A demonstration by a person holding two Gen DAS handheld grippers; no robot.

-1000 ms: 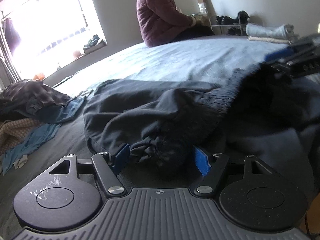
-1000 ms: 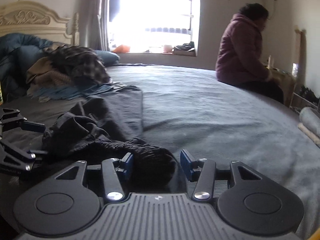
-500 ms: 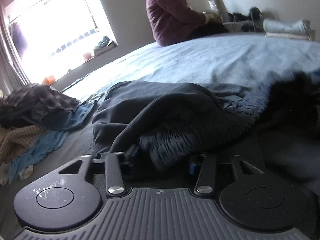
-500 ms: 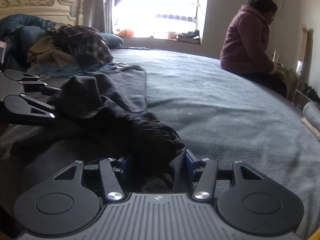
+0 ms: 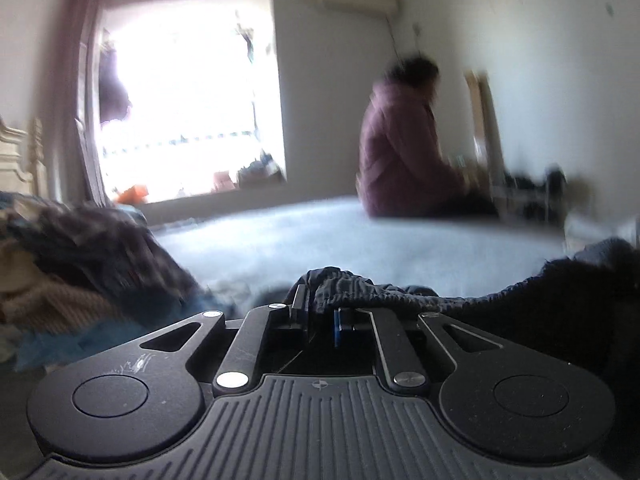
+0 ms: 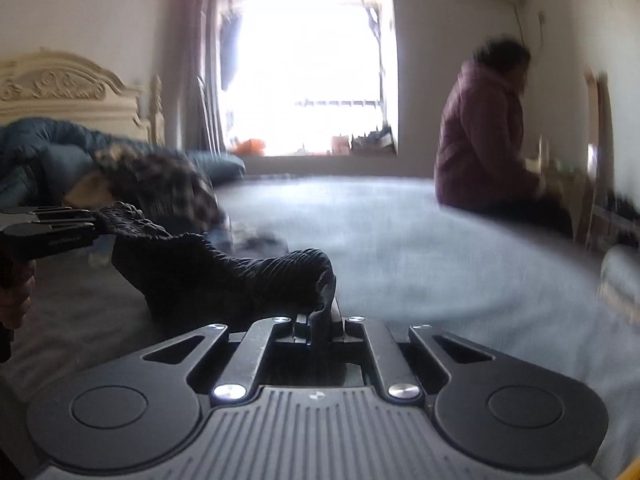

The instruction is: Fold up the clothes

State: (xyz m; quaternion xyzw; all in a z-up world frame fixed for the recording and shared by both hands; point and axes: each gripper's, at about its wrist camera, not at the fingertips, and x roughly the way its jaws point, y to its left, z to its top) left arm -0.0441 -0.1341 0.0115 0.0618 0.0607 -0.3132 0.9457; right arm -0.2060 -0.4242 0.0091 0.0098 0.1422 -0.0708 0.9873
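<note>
A dark navy garment with a ribbed elastic waistband (image 5: 360, 292) is stretched between my two grippers above the bed. My left gripper (image 5: 320, 312) is shut on one end of the waistband; the cloth runs off to the right in that view. My right gripper (image 6: 320, 320) is shut on the other end (image 6: 248, 276). In the right wrist view the left gripper (image 6: 52, 228) shows at the far left, clamped on the band. The rest of the garment hangs below the waistband, mostly hidden.
The grey-blue bedspread (image 6: 400, 240) lies below. A pile of other clothes (image 5: 80, 264) lies at the left near the cream headboard (image 6: 60, 88). A person in a purple jacket (image 5: 400, 160) sits on the far edge. A bright window (image 6: 312, 80) is behind.
Both grippers have closed on the waistband and lifted it off the bed. The views have tilted up toward the window, and the band is now pulled taut between them.
</note>
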